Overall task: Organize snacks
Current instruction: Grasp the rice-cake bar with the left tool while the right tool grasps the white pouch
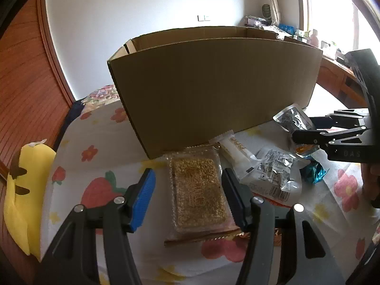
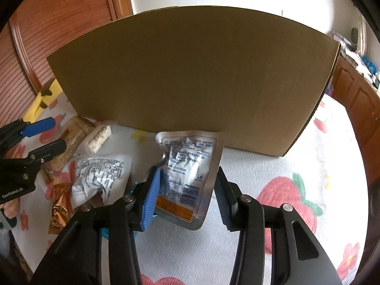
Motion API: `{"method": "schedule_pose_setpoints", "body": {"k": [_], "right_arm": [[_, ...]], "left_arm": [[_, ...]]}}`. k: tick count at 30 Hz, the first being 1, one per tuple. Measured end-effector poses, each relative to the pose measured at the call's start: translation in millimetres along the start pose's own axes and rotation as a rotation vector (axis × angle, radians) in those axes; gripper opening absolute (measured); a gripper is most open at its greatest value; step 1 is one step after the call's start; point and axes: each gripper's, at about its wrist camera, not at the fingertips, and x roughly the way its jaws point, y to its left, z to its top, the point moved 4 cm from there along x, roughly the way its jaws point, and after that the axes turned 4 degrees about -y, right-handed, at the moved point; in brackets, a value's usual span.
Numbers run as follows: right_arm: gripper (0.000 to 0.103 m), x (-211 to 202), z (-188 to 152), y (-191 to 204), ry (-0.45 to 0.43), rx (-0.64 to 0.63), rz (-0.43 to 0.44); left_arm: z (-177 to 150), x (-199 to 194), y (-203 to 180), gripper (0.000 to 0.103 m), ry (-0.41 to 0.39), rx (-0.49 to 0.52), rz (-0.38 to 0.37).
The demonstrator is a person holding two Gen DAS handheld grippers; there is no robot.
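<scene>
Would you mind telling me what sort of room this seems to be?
Probably a bedroom at home: a flower-and-strawberry printed sheet like bedding, a wooden slatted door, and a cluttered wooden cabinet by the window.

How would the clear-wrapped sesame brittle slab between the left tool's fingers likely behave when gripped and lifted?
The clear-wrapped sesame brittle slab looks flat and rigid, so it probably lifts without sagging. Its glossy film may slip against the open left tool. A pressed seed block like this could crack if squeezed hard.
</scene>
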Motion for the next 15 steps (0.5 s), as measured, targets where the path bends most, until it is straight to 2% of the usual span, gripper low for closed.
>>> {"method": "schedule_pose_setpoints", "body": {"k": [6, 15], "right_arm": [[0.044, -0.6, -0.4, 0.0, -0.001, 0.002, 0.002], [0.044, -0.7, -1.7, -2.5, -0.002, 0.015, 0.018]], "left_arm": [[-2.3, 7.3, -2.2, 0.059, 0.042, -0.025, -0.049], [-5.7, 20.5, -4.5, 0.059, 0.108, -0.031, -0.027]]}}
